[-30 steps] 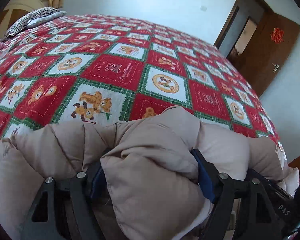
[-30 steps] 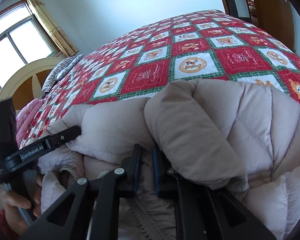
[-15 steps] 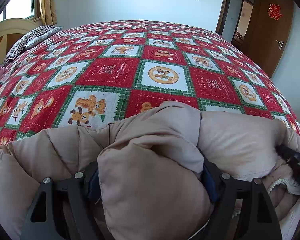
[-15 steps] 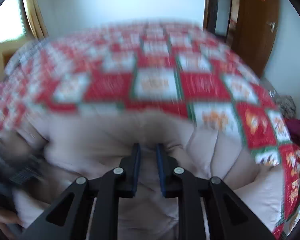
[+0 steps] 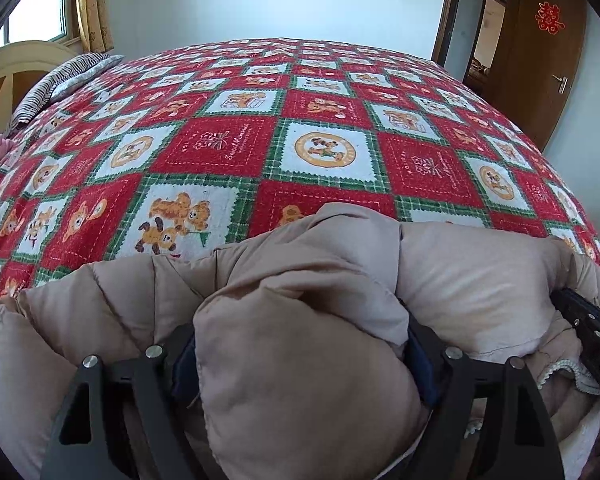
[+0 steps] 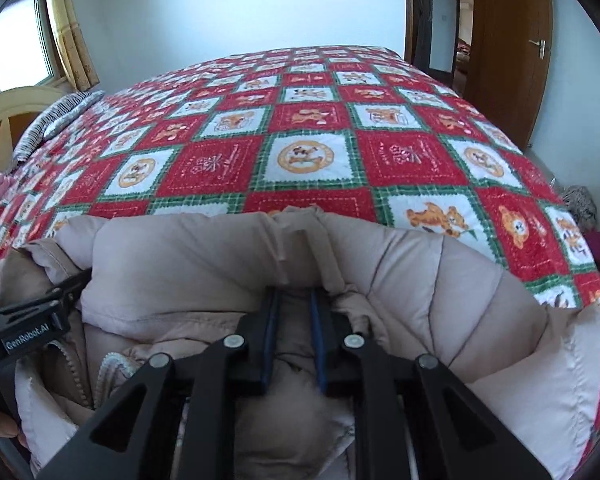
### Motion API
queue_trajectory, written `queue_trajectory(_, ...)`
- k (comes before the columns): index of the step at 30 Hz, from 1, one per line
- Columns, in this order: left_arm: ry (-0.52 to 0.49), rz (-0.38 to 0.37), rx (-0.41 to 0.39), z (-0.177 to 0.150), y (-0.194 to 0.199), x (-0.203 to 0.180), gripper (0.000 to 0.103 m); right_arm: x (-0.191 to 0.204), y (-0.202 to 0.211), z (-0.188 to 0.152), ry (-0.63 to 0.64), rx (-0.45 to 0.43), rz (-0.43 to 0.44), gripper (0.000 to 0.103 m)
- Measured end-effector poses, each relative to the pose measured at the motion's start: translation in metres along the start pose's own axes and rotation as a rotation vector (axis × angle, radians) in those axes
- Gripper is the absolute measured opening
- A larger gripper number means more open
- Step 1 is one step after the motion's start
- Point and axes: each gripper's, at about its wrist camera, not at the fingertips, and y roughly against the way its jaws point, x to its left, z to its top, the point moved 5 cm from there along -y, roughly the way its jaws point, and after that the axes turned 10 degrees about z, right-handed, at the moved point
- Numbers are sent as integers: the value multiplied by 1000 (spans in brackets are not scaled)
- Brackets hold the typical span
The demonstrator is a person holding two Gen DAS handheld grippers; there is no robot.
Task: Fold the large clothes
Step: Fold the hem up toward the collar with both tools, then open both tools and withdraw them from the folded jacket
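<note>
A beige puffer jacket (image 5: 460, 280) lies bunched at the near edge of the bed; it also fills the lower half of the right wrist view (image 6: 188, 264). My left gripper (image 5: 300, 344) is shut on a thick fold of the jacket, the jaws held wide by the padding. My right gripper (image 6: 294, 304) is shut on a thinner fold of the jacket, the jaws nearly together. The right gripper's body shows at the right edge of the left wrist view (image 5: 592, 340). The left gripper's body shows at the left edge of the right wrist view (image 6: 32, 320).
The bed carries a red, green and white patchwork quilt (image 5: 320, 152) with bear prints. A striped pillow (image 5: 60, 84) and wooden headboard (image 5: 16, 68) are far left. A brown door (image 5: 540, 48) stands open at the far right. Clothes (image 6: 580, 208) lie on the floor right.
Both grippers swung to face straight across the bed. The right gripper moved right along the jacket, away from the left one, still holding cloth. The left keeps its fold.
</note>
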Motion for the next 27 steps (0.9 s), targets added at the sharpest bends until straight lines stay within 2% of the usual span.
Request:
queue_trajectory(2,6,-23,4,0,13,4,83,-2,20,4,-70,4,17,23)
queue_trajectory(4,12,-83,-67,0,44,11,83,1,60,7,-143,-106,87,44)
queue_trajectory(5,13,-89,-121,-1,65,17,83,4,86,6,-159,-170,118,68)
queue_trajectory(6,10,-86,-160,-3,83,21,83,9,116,3,-153,-231,122,81)
queue_trajectory(9,-40,-104,-229,-18,146,37,83,23,183,-15,-99,-289,136,83)
queue_trajectory(11,-71,-165,-245,-33,181,50,83,29,229,-35,-98,-313,157,83)
queue_trajectory(12,-92,-205,-261,-46,204,61,83,30,253,-46,-102,-329,168,83)
queue_trajectory(16,-138,-269,-283,-101,261,110,83,30,345,-101,-92,-356,169,83)
queue_trajectory(18,-139,-290,-265,-131,276,128,83,30,381,-134,-88,-341,166,83)
queue_trajectory(23,-131,-292,-229,-206,297,165,83,32,429,-213,-86,-245,126,83)
queue_trajectory(27,-112,-246,-201,-263,300,192,83,27,468,-262,-217,-200,250,83)
